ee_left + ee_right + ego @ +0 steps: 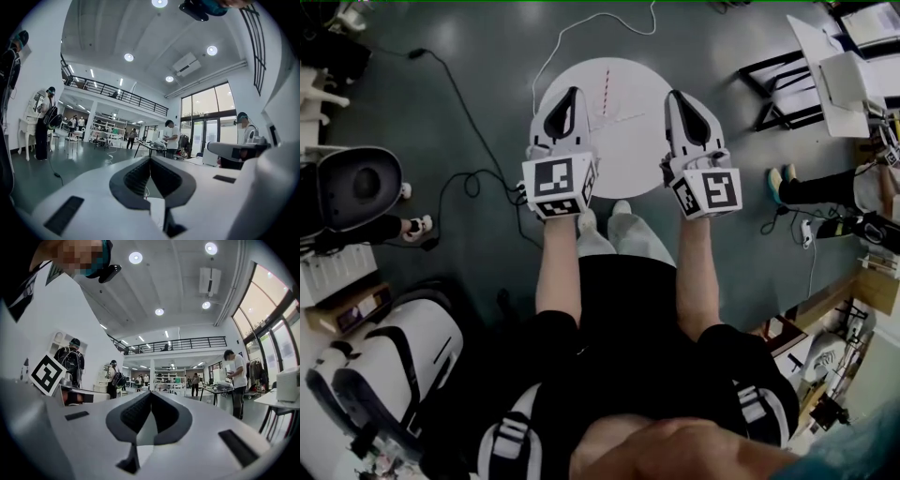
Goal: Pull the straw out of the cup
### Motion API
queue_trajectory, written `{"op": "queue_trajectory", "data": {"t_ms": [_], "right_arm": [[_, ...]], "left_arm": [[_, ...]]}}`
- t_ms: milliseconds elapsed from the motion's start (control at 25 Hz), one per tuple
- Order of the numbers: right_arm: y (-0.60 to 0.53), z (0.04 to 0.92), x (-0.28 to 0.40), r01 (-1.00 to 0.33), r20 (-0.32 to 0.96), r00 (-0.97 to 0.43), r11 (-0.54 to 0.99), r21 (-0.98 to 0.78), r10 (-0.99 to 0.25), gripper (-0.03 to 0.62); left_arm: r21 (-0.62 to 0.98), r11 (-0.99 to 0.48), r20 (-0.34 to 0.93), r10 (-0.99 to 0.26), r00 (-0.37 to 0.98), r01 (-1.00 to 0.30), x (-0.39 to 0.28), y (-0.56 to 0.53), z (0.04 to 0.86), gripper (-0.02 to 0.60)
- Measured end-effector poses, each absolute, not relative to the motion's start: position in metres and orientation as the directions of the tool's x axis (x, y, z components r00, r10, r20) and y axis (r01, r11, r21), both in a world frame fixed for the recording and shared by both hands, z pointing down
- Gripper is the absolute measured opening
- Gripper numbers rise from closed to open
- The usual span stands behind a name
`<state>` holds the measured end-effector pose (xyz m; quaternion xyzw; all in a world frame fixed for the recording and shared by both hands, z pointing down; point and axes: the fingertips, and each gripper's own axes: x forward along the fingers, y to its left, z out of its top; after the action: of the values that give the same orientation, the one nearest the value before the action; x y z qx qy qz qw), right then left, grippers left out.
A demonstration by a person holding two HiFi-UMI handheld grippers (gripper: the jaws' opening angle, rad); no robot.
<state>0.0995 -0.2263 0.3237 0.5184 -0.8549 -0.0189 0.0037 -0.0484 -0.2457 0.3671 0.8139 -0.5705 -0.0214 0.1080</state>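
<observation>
A red-and-white striped straw (606,89) lies flat on the round white table (623,159), near its far side. A thin pale line (616,119) lies beside it; I cannot tell what it is. No cup shows in any view. My left gripper (574,92) (150,158) hovers over the table's left part, left of the straw, its jaws closed tip to tip with nothing between them. My right gripper (674,95) (151,393) is over the table's right part, also shut and empty. Both point level, away from me.
A white cable (581,23) and a black cable (464,122) trail over the grey floor round the table. A black chair (778,89) and a white desk (839,75) stand at the right, beside a person's shoes (780,183). White equipment (356,183) crowds the left.
</observation>
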Motion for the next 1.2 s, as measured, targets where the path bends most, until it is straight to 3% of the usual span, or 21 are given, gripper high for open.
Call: {"op": "queue_trajectory", "data": {"t_ms": [400,840,1000,1200], "right_arm": [[-0.242,0.354,0.092,-0.837,0.067,-0.546,0.546,-0.01,-0.835,0.017],[-0.247,0.42,0.069,-0.784,0.264,-0.604,0.619,-0.03,-0.752,0.021],[-0.251,0.441,0.061,-0.771,0.318,-0.616,0.635,-0.056,-0.72,0.095],[-0.263,0.463,0.058,-0.773,0.363,-0.608,0.631,-0.065,-0.707,0.095]], "left_arm": [[0.227,-0.291,0.164,-0.929,0.331,-0.929,-0.037,-0.257,0.4,0.009],[0.254,-0.262,0.223,-0.921,0.319,-0.931,-0.032,-0.259,0.438,0.009],[0.268,-0.24,0.245,-0.92,0.307,-0.933,-0.035,-0.26,0.45,0.009],[0.281,-0.209,0.266,-0.921,0.285,-0.937,-0.042,-0.263,0.462,0.009]]}}
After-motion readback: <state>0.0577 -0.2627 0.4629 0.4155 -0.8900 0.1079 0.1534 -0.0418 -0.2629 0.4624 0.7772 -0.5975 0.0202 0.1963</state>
